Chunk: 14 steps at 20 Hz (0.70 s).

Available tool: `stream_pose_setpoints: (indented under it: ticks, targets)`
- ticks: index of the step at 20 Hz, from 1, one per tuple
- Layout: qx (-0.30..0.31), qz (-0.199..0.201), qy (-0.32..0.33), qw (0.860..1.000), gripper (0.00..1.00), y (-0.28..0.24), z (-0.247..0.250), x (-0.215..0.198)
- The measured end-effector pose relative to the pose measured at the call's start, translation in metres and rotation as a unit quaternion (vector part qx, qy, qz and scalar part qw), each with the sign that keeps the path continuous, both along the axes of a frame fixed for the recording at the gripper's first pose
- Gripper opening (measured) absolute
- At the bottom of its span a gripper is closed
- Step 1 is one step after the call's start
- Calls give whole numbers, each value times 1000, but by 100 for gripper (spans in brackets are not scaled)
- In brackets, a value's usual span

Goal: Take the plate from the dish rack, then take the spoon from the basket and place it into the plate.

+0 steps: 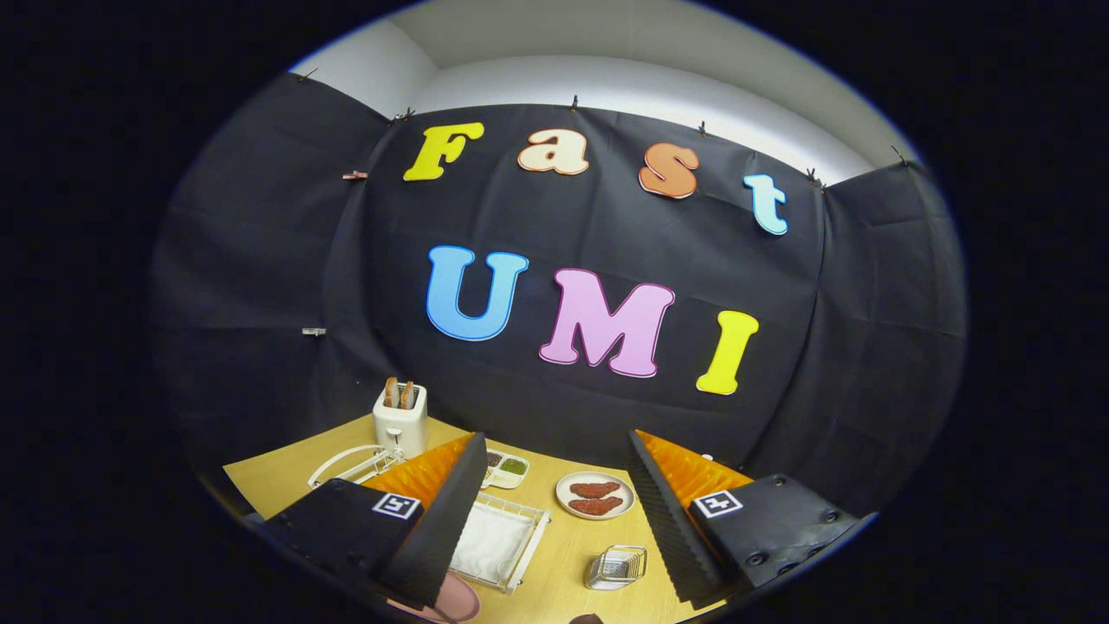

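The tool (554,511) is hovering with fingers apart and empty over the surface (563,555), the pink plate (450,600) lying near beside the dish rack (502,542), so the basket (617,568) spoon is apparently waiting.

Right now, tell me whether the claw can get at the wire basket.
Probably yes: the claw is open, and the wire basket sits between its fingers on bare table, nothing over it.

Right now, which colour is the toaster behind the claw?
The box-shaped toaster is white, seen best in the gripper view, beyond the open claw.
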<state>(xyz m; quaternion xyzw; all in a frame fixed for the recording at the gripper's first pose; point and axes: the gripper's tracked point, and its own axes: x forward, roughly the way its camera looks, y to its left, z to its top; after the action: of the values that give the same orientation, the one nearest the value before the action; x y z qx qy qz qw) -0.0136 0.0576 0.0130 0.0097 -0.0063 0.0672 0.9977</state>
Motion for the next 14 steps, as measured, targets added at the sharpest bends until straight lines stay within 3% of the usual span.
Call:
stream_pose_setpoints:
  ticks: [8, 14]
  targets:
    - [10, -39, 17, 999, 98, -25, -8, 2]
    - [5, -40, 20, 999, 98, -31, -11, 0]
